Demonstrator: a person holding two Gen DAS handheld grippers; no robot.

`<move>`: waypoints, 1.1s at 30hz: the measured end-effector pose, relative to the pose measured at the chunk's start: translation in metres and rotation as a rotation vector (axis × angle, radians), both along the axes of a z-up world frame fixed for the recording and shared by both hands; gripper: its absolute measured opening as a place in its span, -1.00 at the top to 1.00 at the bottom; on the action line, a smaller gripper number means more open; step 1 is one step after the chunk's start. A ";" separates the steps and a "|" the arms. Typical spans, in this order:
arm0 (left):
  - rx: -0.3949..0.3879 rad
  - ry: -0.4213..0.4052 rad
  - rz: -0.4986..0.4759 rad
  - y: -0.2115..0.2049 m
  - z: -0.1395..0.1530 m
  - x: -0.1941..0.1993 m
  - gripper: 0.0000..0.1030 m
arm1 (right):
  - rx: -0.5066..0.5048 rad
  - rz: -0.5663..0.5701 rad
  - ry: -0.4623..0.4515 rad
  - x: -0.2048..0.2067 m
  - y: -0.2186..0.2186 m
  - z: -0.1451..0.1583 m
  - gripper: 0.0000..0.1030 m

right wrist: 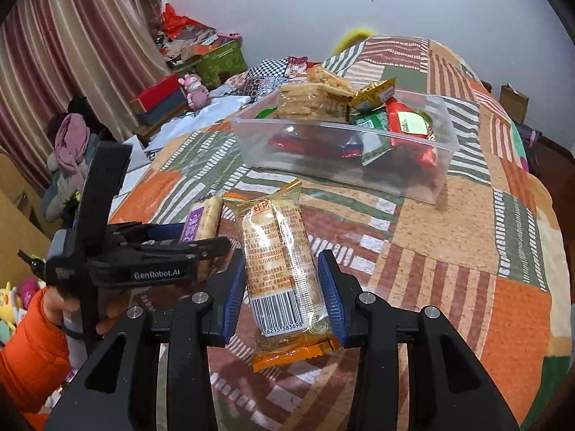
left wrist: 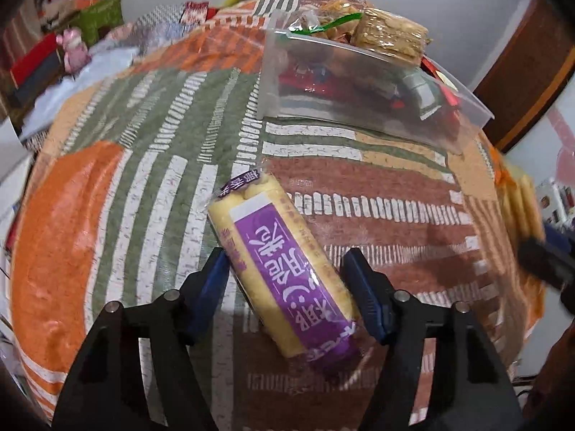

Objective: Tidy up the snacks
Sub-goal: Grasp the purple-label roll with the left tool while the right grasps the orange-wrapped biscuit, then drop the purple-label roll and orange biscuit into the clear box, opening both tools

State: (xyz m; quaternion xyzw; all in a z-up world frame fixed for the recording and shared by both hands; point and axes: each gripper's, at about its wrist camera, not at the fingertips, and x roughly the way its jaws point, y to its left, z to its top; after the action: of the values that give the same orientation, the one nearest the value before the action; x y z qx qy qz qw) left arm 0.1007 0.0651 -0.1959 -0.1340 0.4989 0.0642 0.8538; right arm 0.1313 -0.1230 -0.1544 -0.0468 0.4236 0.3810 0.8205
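Note:
A yellow biscuit pack with a purple label (left wrist: 280, 251) lies slantwise between the blue pads of my left gripper (left wrist: 287, 276), which press on both its sides just above the patchwork cloth. The right wrist view shows that left gripper (right wrist: 215, 244) from the side with the same pack (right wrist: 201, 222) in it. My right gripper (right wrist: 284, 287) is shut on a clear cracker pack with orange ends and a barcode (right wrist: 276, 251), held upright above the cloth. A clear plastic box (right wrist: 323, 143) behind them holds several snack packets. The right gripper (left wrist: 546, 255) shows blurred at the left wrist view's right edge.
The patchwork cloth (right wrist: 449, 251) covers a rounded table. Snacks stick up over the clear box's rim (left wrist: 359, 82). A hand in an orange sleeve (right wrist: 32, 341) holds the left gripper. Boxes, a pink toy (right wrist: 196, 89) and clothes crowd the room at left.

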 end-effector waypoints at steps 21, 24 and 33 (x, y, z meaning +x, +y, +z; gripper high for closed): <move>0.053 -0.210 -0.026 0.012 0.079 0.027 0.09 | 0.075 -0.115 -0.053 0.053 -0.013 0.026 0.28; 0.065 -0.241 -0.034 0.013 0.091 0.046 0.09 | 0.083 -0.139 -0.066 0.066 -0.013 0.030 0.28; 0.052 -0.282 -0.056 0.018 0.101 0.100 0.09 | 0.082 -0.146 -0.087 0.102 0.006 0.031 0.28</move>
State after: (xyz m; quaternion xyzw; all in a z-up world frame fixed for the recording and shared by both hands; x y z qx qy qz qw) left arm 0.2011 0.0832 -0.0950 -0.1054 0.3758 0.0336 0.9201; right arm 0.2332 -0.1172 -0.1232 0.0013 0.3737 0.3348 0.8650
